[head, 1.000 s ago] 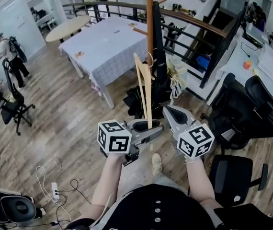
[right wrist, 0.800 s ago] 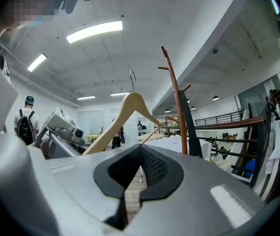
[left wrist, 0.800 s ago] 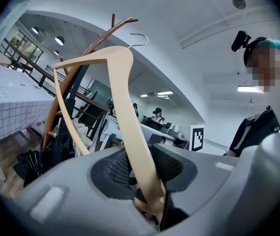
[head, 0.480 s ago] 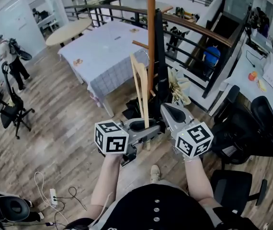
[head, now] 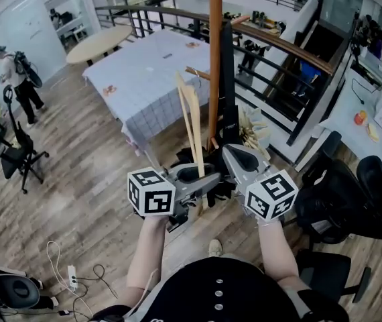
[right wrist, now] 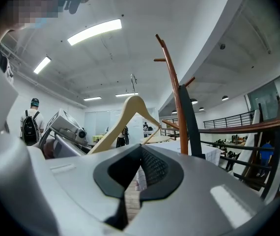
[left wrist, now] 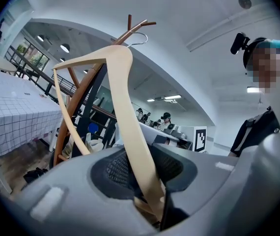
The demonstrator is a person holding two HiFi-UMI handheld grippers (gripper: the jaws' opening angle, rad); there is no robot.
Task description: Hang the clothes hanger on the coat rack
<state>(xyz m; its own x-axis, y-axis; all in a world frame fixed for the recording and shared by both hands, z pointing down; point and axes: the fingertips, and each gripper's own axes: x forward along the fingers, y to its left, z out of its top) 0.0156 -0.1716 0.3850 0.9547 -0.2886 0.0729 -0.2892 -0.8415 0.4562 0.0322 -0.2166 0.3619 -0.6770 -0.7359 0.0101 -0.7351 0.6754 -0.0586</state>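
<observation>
Open office with a wood-plank floor; a long table with a white checked cloth sits ahead left and a black railing with a wooden top rail runs behind it. Black office chairs are on my right, a person with a backpack far left. Tall brown wooden coat rack stands straight ahead, pole upright, short pegs sticking out. My left gripper is clamped on the pale wooden clothes hanger, jaws pinching the lower end of one arm. Hanger stands nearly upright, edge-on from the head view, just left of the pole. Its wire hook is up top near the upper pegs; can't tell if it touches one. My right gripper sits level beside the left one, just right of the hanger, jaws a narrow slit apart, nothing between them, only floor showing through.
</observation>
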